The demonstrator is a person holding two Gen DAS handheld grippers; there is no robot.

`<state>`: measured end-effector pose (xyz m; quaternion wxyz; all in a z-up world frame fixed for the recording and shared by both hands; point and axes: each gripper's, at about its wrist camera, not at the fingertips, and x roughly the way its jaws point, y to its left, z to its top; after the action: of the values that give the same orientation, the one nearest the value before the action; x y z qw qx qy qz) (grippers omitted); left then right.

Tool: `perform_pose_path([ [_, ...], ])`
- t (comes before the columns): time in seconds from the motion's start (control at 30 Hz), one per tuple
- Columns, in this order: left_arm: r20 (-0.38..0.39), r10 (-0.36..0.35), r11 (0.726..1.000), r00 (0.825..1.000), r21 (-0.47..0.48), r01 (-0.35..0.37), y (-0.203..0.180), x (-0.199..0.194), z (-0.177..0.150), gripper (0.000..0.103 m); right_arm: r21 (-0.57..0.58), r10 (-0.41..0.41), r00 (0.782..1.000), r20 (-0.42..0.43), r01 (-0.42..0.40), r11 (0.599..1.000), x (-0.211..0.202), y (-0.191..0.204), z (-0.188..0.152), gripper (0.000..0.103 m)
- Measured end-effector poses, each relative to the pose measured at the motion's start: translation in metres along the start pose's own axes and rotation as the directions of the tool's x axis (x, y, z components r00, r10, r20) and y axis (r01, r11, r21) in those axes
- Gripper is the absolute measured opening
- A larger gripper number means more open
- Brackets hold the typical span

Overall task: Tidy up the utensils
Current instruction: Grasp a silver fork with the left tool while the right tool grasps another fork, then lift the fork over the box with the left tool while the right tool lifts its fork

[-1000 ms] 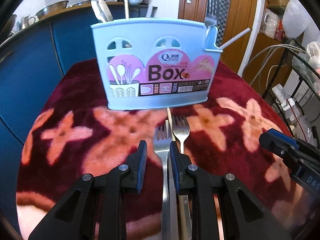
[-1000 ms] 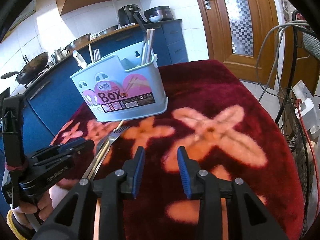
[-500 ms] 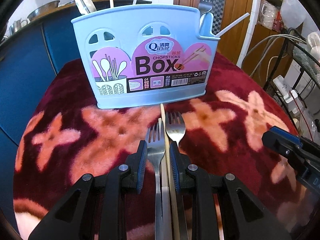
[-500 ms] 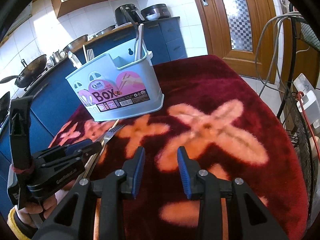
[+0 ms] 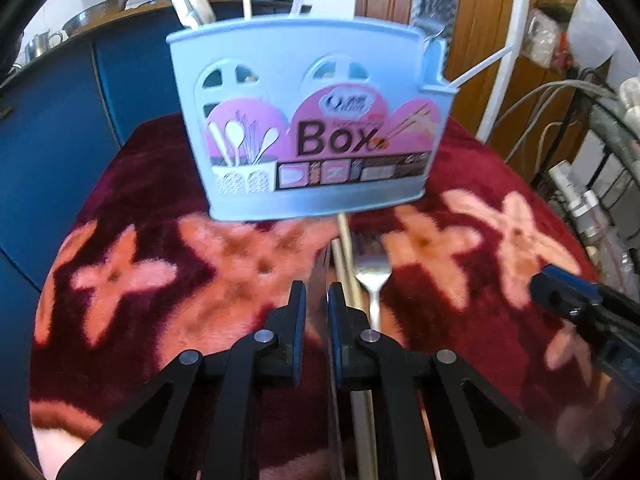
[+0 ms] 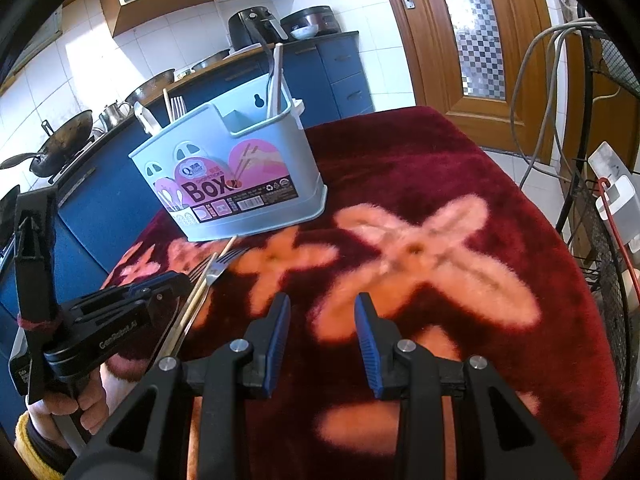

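— What does that pale blue caddy [image 5: 316, 128] say on its sticker?

— "Box" in big dark letters on pink, plainly. Above it "Qinar" shows in the right wrist view, and a barcode strip below; the small print I cannot read. It stands upper centre on the red flowered blanket [image 6: 460, 184], with spoons and chopsticks poking out of its top.

— And the left gripper [image 5: 317, 300]?

— Its jaws have just been closing, now nearly together on a fork [image 6: 198, 274] edge-on between them. A wooden chopstick [image 5: 345, 256] and a second fork [image 5: 372, 272] lie just to the right. "GenRobot.AI" is printed on its side.

— The right gripper [image 6: 322, 312]?

— Jaws apart, nothing between them, low centre over the blanket.
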<state>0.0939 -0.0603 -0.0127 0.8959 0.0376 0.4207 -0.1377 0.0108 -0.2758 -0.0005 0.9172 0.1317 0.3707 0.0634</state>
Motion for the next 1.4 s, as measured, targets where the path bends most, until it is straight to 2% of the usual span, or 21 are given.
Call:
perform_pose_path([
  [0.13,-0.029,-0.019,0.999,0.999,-0.028,0.018,0.005,0.008,0.001,0.011,-0.001,0.0,1.0,-0.001,0.0,1.0,0.0,0.0,0.0,0.036],
  [0.43,-0.072,-0.029,0.999,0.997,-0.016,0.028,0.009,0.022,0.016,0.011,0.001,0.009,1.0,-0.014,-0.009,1.0,0.004,0.002,-0.001,0.036],
  [0.5,-0.082,-0.044,0.999,0.996,-0.025,0.042,0.009,0.026,0.019,0.003,0.001,0.01,1.0,-0.019,-0.01,1.0,0.005,0.002,-0.001,0.036],
  [0.6,-0.081,-0.065,0.997,0.995,-0.046,0.062,0.014,0.026,0.021,0.001,-0.003,0.008,1.0,-0.025,-0.008,1.0,0.007,0.003,0.0,0.036],
  [0.9,0.041,-0.036,0.998,0.999,-0.051,0.038,0.026,-0.008,0.019,0.0,-0.013,0.048,0.997,-0.056,-0.048,0.999,0.016,0.018,0.009,0.036],
  [1.07,0.12,0.002,0.998,0.993,-0.062,0.005,0.035,-0.03,0.019,0.0,0.003,0.103,0.989,-0.104,-0.103,0.995,0.031,0.034,0.016,0.036],
  [1.2,0.17,0.041,0.997,0.985,-0.069,-0.03,0.046,-0.044,0.017,0.0,0.009,0.115,0.984,-0.138,-0.115,0.993,0.045,0.045,0.021,0.036],
  [1.4,0.198,0.05,0.993,0.979,-0.112,-0.028,0.069,-0.055,0.011,0.0,0.08,0.165,0.967,-0.192,-0.152,0.985,0.068,0.053,0.028,0.036],
])
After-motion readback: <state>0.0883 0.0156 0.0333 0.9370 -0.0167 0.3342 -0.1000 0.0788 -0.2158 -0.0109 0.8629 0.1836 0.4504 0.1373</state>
